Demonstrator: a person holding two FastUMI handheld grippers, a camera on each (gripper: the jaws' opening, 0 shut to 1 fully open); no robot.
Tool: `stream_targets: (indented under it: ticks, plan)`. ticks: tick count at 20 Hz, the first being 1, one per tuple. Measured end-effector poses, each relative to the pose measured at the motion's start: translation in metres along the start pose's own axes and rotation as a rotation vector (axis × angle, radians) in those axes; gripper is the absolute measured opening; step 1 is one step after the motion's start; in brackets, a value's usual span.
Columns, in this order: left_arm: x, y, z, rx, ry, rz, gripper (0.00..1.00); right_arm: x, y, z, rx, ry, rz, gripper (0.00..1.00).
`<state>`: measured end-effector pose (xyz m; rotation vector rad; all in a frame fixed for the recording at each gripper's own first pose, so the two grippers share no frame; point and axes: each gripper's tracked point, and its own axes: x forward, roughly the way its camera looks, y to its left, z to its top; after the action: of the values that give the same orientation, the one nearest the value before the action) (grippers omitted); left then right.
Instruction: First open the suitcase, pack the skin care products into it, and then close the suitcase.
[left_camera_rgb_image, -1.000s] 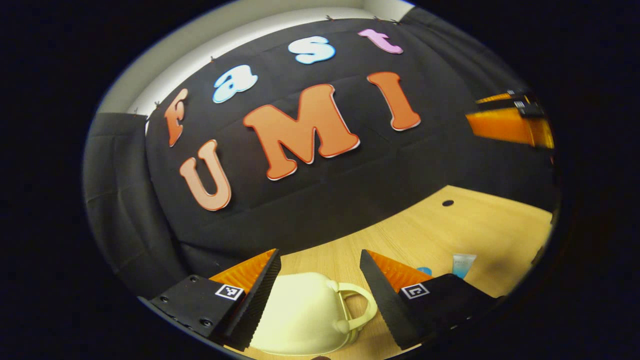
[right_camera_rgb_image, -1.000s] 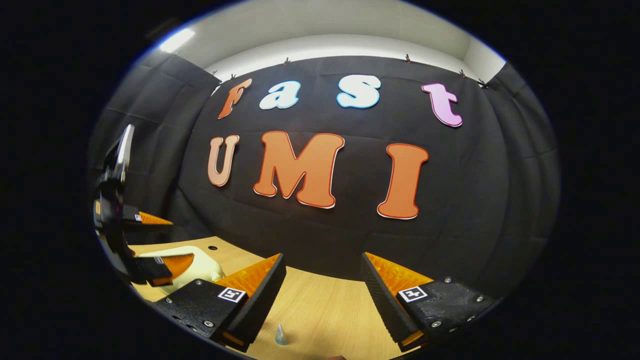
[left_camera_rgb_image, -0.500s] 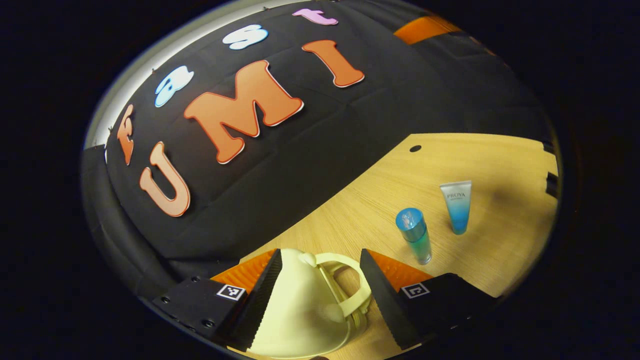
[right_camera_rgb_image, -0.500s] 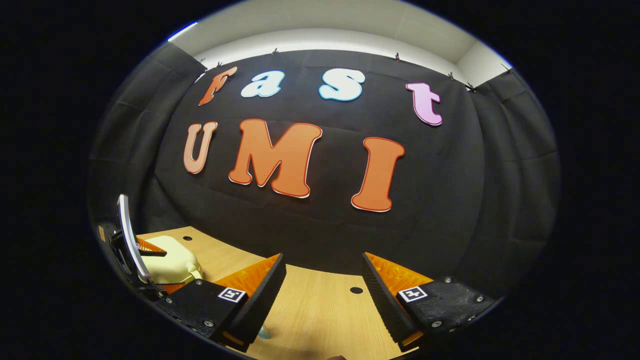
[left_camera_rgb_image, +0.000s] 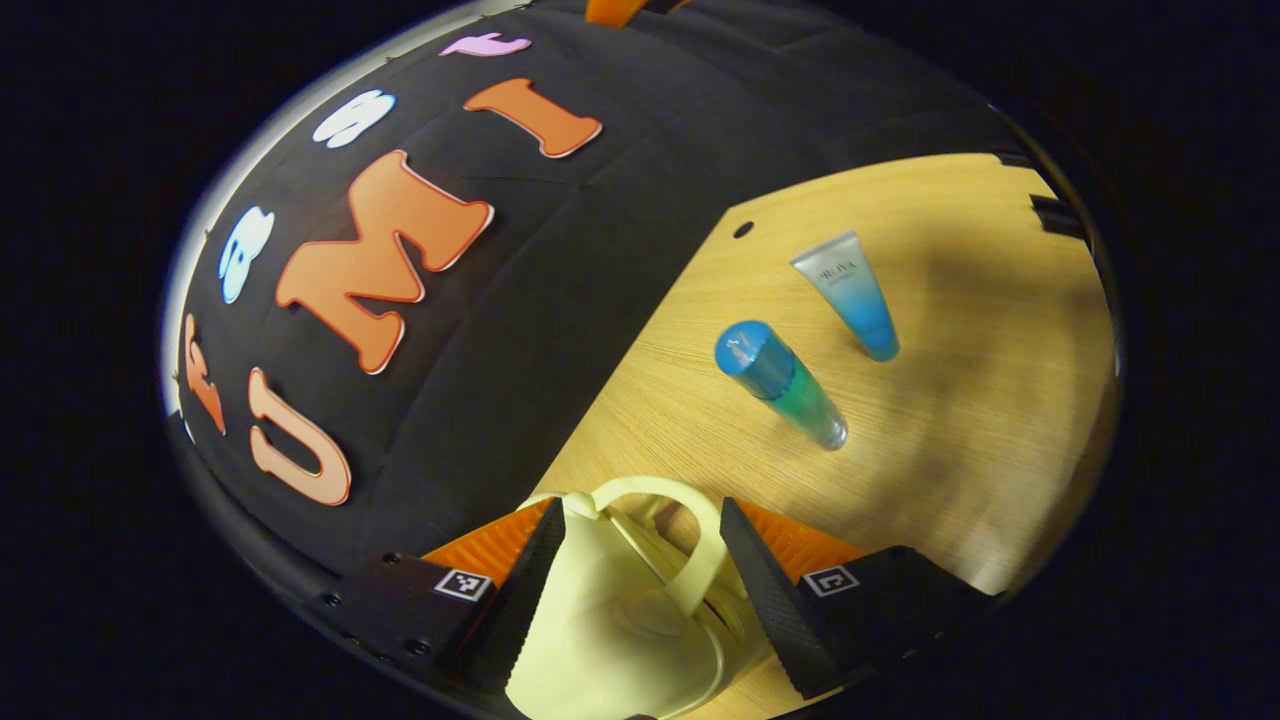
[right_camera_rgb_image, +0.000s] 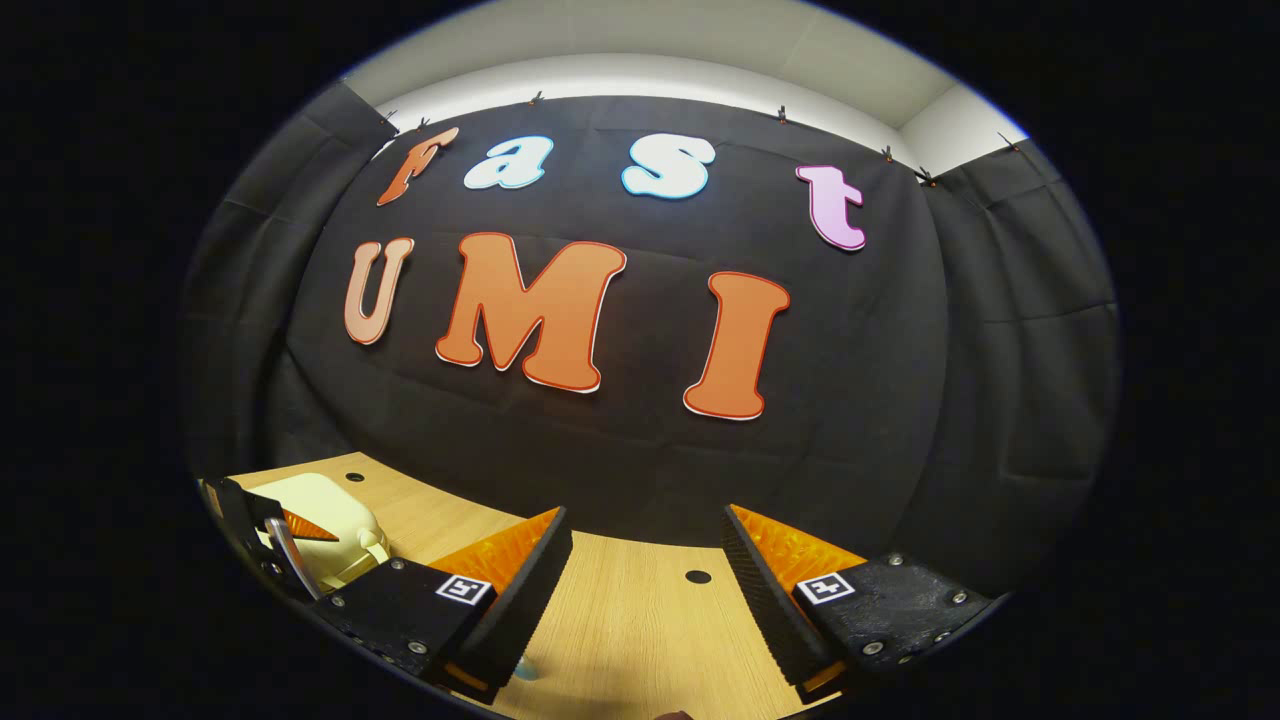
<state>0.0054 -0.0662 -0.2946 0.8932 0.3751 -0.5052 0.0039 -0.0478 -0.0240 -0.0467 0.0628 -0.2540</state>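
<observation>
Left gripper view has the left gripper (left_camera_rgb_image: 640, 590) hanging over the pale yellow suitcase (left_camera_rgb_image: 610, 640), its fingers (left_camera_rgb_image: 530, 590) spread wide either side of the case's handle (left_camera_rgb_image: 690, 540); whether they touch it I cannot tell. Farther off on the wooden table (left_camera_rgb_image: 960, 450) stand a blue-capped bottle (left_camera_rgb_image: 780, 385) and a tube (left_camera_rgb_image: 850, 295), near each other. Right gripper view shows the right gripper (right_camera_rgb_image: 645, 600) wide apart above bare table, holding nothing, the suitcase far to its left.

Wooden table (left_camera_rgb_image: 960, 440) with suitcase (left_camera_rgb_image: 610, 640), upright bottle (left_camera_rgb_image: 785, 385) and tube (left_camera_rgb_image: 850, 295).
</observation>
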Motion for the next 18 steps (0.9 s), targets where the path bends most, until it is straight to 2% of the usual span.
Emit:
stream_targets:
  ticks: [2,4,7,8,10,11,12,13,15,18]
  plan:
    - [0.003,-0.008,-0.004,0.065,0.016,-0.014,0.96,0.0,0.0,-0.002,0.002,0.005,-0.006,0.95]
    - [0.01,-0.018,-0.013,0.125,0.049,-0.028,0.89,0.0,-0.001,-0.002,0.005,0.006,-0.009,0.95]
    - [0.013,-0.023,-0.027,0.189,0.105,-0.027,0.87,0.001,-0.003,0.0,0.002,0.0,-0.015,0.95]
    - [0.014,-0.023,-0.03,0.218,0.117,-0.025,0.79,0.0,-0.003,0.001,0.005,-0.002,-0.014,0.95]
    - [0.018,-0.024,-0.03,0.282,0.136,-0.013,0.71,0.001,-0.002,0.001,0.009,-0.004,-0.015,0.95]
    - [0.019,-0.025,-0.03,0.315,0.139,-0.006,0.61,0.001,-0.002,0.001,0.008,-0.005,-0.016,0.95]
    - [0.021,-0.027,-0.03,0.343,0.142,-0.004,0.46,0.001,-0.001,0.0,0.006,-0.004,-0.013,0.95]
    - [0.024,-0.032,-0.033,0.359,0.152,-0.011,0.49,0.001,0.0,0.001,0.001,-0.004,-0.013,0.95]
    - [0.021,-0.033,-0.036,0.365,0.167,-0.014,0.15,-0.001,0.0,0.001,-0.01,-0.006,-0.013,0.95]
    - [0.018,-0.024,-0.031,0.283,0.141,-0.024,0.14,-0.002,-0.002,0.002,-0.022,-0.01,-0.017,0.95]
